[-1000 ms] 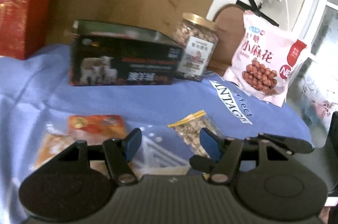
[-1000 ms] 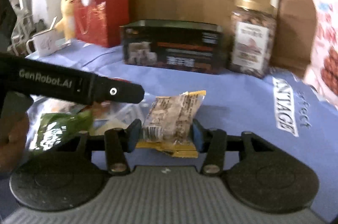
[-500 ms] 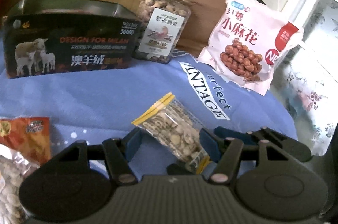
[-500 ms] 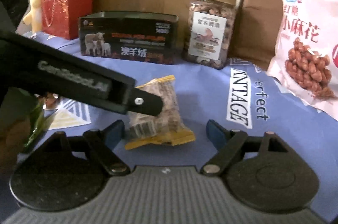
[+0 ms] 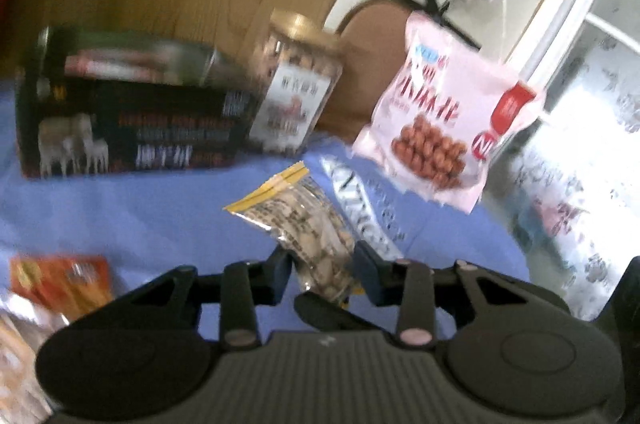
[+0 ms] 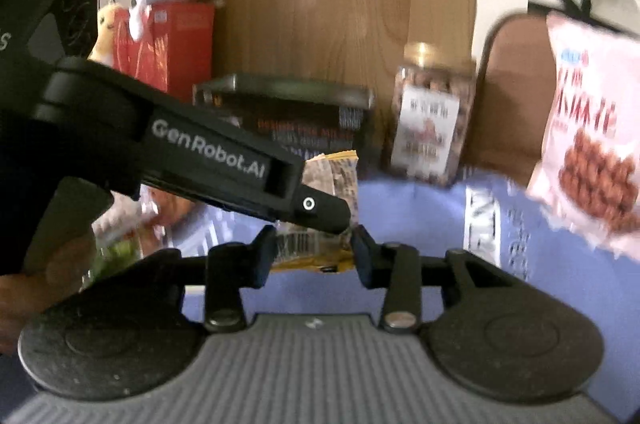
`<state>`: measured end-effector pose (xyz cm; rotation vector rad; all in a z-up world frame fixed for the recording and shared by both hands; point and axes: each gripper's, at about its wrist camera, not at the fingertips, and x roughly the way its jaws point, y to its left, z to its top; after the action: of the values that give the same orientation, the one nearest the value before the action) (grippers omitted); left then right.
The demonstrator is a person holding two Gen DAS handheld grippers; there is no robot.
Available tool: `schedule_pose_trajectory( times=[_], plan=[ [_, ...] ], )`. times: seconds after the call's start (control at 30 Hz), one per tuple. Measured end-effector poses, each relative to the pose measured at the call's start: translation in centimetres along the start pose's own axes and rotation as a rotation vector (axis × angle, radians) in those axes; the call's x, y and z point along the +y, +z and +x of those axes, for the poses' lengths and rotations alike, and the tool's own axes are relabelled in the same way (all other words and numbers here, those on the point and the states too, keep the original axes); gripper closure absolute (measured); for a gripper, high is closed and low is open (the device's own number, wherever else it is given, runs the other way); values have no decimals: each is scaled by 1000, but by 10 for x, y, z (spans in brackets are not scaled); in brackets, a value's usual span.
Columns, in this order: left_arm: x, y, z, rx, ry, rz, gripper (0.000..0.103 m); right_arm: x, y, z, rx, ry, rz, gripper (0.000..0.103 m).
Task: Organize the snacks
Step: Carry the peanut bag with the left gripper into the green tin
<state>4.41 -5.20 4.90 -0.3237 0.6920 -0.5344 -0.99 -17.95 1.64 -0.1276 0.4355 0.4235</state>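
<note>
The small snack packet point(image 5: 308, 232) at lower centre looks light, crinkly and soft, so I judge it best taken by its sealed end. My left gripper point(image 5: 322, 270) is closing, its pads against the packet's sides. My right gripper point(image 6: 314, 252) is closing on the barcode end. A second ago both stood wider.
</note>
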Motion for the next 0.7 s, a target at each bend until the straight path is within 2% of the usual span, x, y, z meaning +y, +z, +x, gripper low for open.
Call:
schedule_pose_trajectory(
  times=[0.2,0.37,0.53,0.7],
  plan=[
    [4,43,-12,-114,3,11,68,10,42,15,-91,-62,-109,59],
    [30,74,1,-153,11,-23,69,1,72,51,-117,-68,-144,59],
    [57,97,15,-190,50,-61,70,2,89,88,-138,-70,-185,59],
    [78,104,19,-246,56,-76,70,10,95,113,-168,-97,-222,59]
  ],
)
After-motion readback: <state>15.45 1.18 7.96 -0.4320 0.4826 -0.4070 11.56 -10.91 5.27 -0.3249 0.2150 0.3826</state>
